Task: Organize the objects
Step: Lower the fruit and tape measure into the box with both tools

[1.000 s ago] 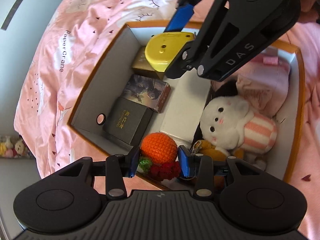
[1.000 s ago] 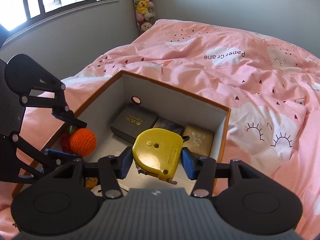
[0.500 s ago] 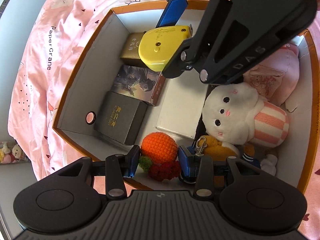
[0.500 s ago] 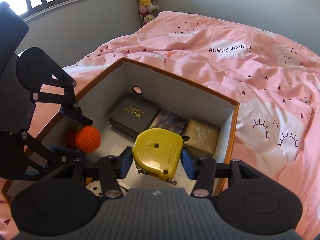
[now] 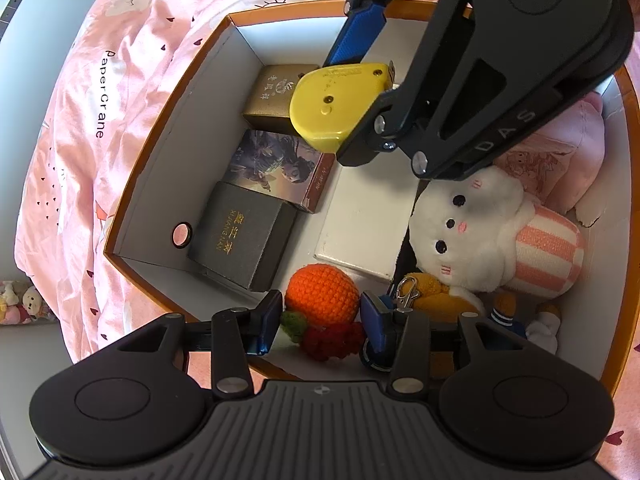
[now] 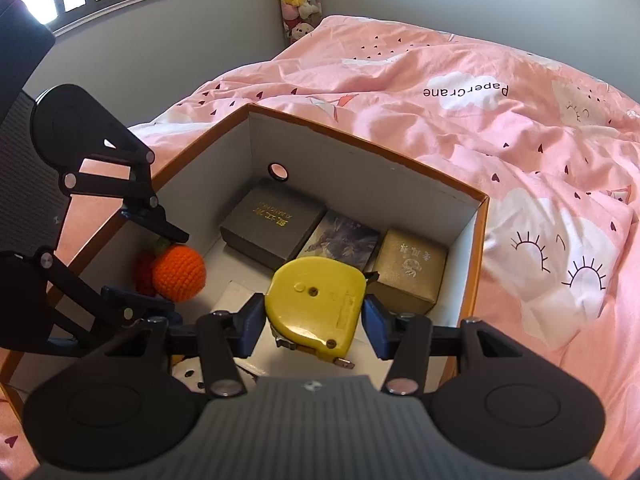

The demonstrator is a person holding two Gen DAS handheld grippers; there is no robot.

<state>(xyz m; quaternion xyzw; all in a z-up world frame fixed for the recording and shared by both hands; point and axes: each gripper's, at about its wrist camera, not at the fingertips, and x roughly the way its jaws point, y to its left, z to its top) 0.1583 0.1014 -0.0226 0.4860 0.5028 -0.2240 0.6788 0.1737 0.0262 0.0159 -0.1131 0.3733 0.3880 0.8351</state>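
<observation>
An orange-rimmed cardboard box (image 5: 168, 184) (image 6: 360, 176) lies on a pink duvet. My left gripper (image 5: 322, 320) (image 6: 168, 270) hangs low at the box's near end. Its jaws are opening, and a crocheted orange (image 5: 322, 292) (image 6: 178, 274) with red and green bits sits between them with thin gaps at the pads. My right gripper (image 6: 314, 320) (image 5: 352, 96) is shut on a yellow tape measure (image 6: 316, 300) (image 5: 332, 108), held above the box floor near a gold box (image 5: 276, 92) (image 6: 412, 268).
Along one wall lie a dark grey box (image 5: 240, 236), a picture-printed box (image 5: 280, 164) and the gold box. A flat white box (image 5: 360, 220), a white bunny plush (image 5: 480, 232), a pink plush (image 5: 560, 148) and a yellow keychain toy (image 5: 432, 292) fill the other side.
The left jaws have spread a little from the crocheted orange they were pressing. The right gripper keeps its grip on the tape measure and has hardly moved.
</observation>
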